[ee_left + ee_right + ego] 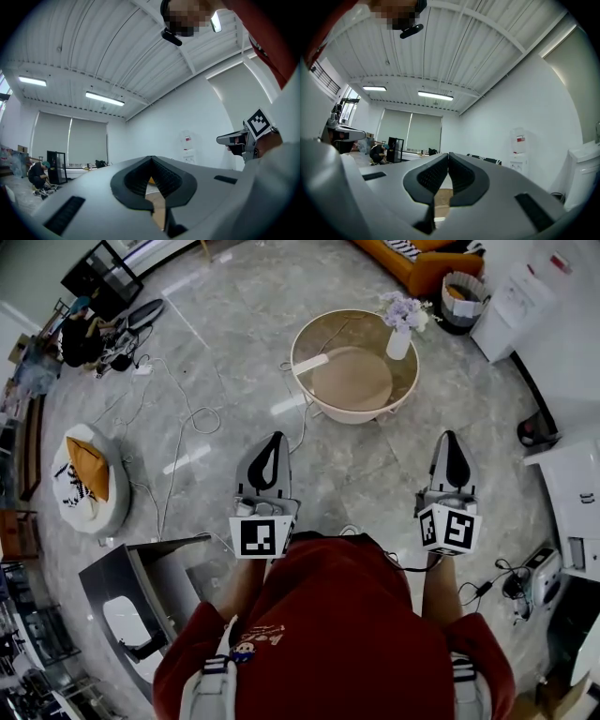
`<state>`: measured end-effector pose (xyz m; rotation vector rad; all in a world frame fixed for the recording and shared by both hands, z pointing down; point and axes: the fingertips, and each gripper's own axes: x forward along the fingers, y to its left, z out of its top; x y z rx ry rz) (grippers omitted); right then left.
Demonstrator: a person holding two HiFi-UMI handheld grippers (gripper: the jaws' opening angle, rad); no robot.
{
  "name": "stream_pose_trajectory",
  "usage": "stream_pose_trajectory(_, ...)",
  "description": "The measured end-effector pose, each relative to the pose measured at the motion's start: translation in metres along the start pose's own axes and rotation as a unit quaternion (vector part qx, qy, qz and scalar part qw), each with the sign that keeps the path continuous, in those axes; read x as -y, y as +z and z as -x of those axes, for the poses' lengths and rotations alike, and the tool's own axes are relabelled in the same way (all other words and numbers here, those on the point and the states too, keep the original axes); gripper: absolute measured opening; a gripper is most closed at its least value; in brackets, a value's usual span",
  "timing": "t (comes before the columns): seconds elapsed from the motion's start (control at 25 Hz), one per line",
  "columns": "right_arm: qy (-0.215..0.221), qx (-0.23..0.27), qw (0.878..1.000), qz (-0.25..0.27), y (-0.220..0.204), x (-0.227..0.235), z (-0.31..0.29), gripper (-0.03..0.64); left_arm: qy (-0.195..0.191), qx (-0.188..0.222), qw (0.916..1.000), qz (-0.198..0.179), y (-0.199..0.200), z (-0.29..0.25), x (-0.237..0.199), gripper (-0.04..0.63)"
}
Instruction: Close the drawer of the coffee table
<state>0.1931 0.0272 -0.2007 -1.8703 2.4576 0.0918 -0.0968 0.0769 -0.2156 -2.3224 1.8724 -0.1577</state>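
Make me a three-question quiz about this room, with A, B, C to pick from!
1. Where is the vase of flowers?
A. on the round coffee table
B. on the floor
C. on a chair

2. What colour is the person's shirt?
A. blue
B. red
C. green

3. How are the right gripper's jaws?
A. wide apart
B. shut, holding nothing
C. shut on a cup

Answers:
1 A, the vase stands by the table's far rim.
2 B, the head view shows a red shirt.
3 B, the right gripper view shows the tips meeting with nothing between them.

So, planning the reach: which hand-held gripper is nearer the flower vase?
The right hand-held gripper; the vase stands on the table's right side.
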Motion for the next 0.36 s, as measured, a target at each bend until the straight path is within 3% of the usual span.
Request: stream_pose_trajectory(0.36, -0.009, -0.010, 1.000, 0.010, -0.0008, 0.0017, 0.0035, 0.021, -0.005, 0.014, 0.9999, -0.006, 0.0050, -0.0076, 0.0014, 0.012)
